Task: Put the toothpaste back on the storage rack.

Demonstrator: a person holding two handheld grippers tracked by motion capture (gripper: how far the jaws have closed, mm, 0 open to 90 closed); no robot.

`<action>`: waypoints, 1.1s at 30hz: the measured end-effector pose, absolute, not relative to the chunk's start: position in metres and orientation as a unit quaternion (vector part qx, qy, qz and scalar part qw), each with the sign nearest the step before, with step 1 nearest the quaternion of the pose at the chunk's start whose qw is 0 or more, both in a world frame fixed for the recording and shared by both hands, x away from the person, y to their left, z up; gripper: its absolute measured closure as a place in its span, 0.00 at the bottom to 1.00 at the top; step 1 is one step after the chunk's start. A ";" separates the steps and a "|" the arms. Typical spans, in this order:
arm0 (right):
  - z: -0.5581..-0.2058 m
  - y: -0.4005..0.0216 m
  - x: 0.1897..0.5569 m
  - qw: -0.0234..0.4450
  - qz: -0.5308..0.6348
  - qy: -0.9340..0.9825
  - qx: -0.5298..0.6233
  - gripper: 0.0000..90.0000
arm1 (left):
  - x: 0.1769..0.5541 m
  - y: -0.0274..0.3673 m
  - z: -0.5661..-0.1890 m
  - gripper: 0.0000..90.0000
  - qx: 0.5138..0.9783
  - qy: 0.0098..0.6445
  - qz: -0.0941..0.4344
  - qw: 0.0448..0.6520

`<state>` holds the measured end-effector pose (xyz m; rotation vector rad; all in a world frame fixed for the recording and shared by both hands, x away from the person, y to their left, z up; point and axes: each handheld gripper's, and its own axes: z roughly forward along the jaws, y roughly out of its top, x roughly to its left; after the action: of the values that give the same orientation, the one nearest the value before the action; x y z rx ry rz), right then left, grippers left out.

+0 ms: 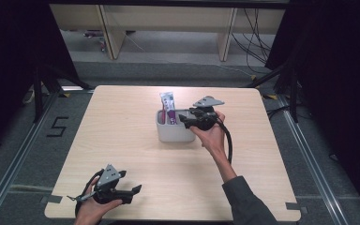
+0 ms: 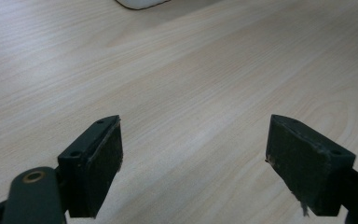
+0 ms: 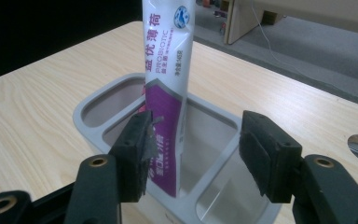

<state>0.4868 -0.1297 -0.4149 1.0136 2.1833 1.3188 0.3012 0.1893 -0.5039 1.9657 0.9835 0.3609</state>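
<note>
Standing tube: white-and-purple plastic toothpaste tube (image 3: 167, 93) upright in grey compartmented plastic holder (image 1: 165, 132), mid-table; placement looks done.
Right gripper (image 3: 193, 149): jaws wide apart, gripping nothing; retreat apparently remains.
Left gripper (image 2: 193, 161): parted, empty, over bare pale wooden table (image 1: 122, 140).

Toothpaste tube (image 1: 168, 106) upright in grey holder (image 1: 174, 132), right tool (image 1: 186, 119) beside it, left tool (image 1: 133, 192) well apart.

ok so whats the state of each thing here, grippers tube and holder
left gripper: open, holding nothing, low over the table's near edge
right gripper: open, jaws either side of the tube, not clamped
toothpaste tube: upright, standing in the holder
holder: upright on the table, other compartments look empty
</note>
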 end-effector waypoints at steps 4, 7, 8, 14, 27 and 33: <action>-0.411 -0.136 0.483 0.204 0.471 0.778 0.361 0.49 | 0.301 0.189 -0.504 0.20 0.791 0.397 0.146 0.443; -0.407 -0.144 0.478 0.204 0.472 0.779 0.358 0.47 | 0.301 0.189 -0.503 0.20 0.790 0.399 0.146 0.442; -0.407 -0.144 0.478 0.204 0.472 0.779 0.358 0.47 | 0.301 0.189 -0.503 0.20 0.790 0.399 0.146 0.443; -0.408 -0.158 0.472 0.210 0.472 0.777 0.361 0.46 | 0.301 0.191 -0.502 0.20 0.790 0.399 0.150 0.440; -0.411 -0.173 0.463 0.198 0.465 0.774 0.381 0.40 | 0.303 0.194 -0.502 0.20 0.789 0.401 0.149 0.441; -0.414 -0.175 0.460 0.188 0.467 0.772 0.390 0.38 | 0.302 0.193 -0.501 0.20 0.785 0.404 0.150 0.444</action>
<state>0.4599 -0.1751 -0.4140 1.0960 2.1706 1.3125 0.3021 0.1928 -0.5010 1.9475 1.0022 0.3729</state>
